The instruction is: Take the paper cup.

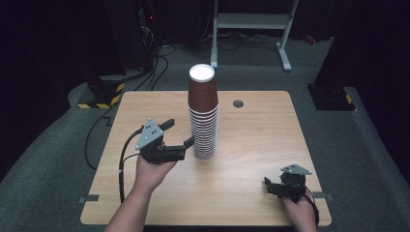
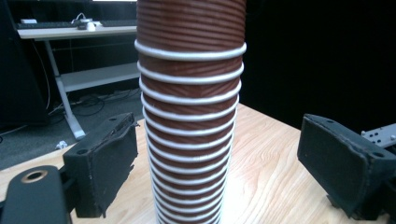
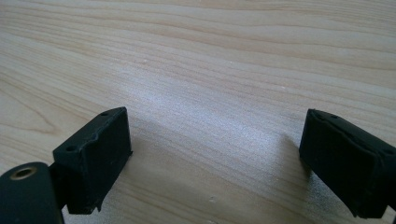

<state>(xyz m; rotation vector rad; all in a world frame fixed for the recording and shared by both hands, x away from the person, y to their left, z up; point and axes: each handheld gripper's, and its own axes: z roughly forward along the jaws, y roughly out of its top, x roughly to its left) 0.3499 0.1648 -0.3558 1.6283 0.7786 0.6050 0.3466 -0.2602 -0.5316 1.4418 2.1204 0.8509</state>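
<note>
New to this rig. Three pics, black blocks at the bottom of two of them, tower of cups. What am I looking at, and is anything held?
No robot arm here: a person holds a handheld two-jaw gripper in each hand. The high view looks down on the wooden table from the person's side. The other two pictures come from cameras riding on the grippers; the black blocks are each gripper's own jaws.

On the table stands one tall stack of brown paper cups, upside down, white rims showing as rings.

The left gripper sits beside the stack. In its own view the stack rises between the jaws, with clear gaps on both sides, so it is not gripped.

The right gripper rests near the table's right front corner, its jaws open over bare wood. Nothing is held.
</note>
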